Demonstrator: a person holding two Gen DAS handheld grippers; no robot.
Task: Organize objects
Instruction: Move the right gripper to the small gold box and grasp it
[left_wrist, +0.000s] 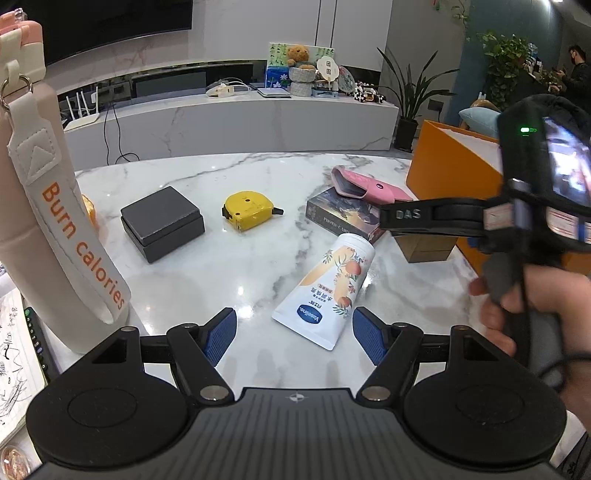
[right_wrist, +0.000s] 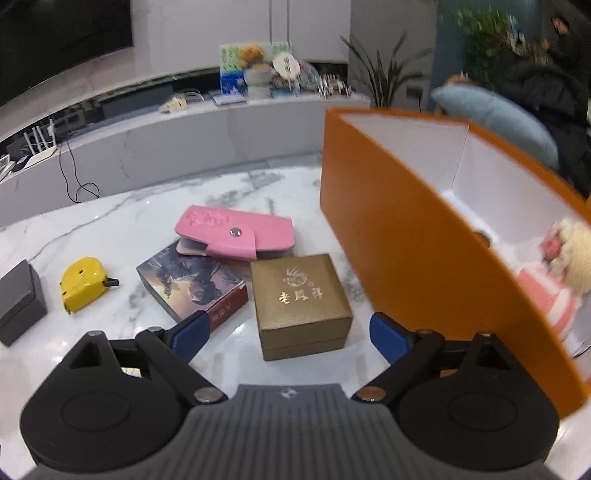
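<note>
My right gripper (right_wrist: 284, 334): jaws spread, empty.
Gold box (right_wrist: 301, 304): on the marble table (right_wrist: 110, 229), straight ahead between my fingertips, untouched.
Orange bin (right_wrist: 413, 240): immediately right of box.
My left gripper (left_wrist: 293, 336): open, farther off.

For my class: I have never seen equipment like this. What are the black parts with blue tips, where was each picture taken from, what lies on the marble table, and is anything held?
No robot here: a person holds a two-finger tool in each hand, each with its own camera. One picture looks along the left tool, the other along the right tool. On the table lie a cream tube, yellow tape measure, pink pouch, gold box and an orange box. Both tools are open, holding nothing.
</note>
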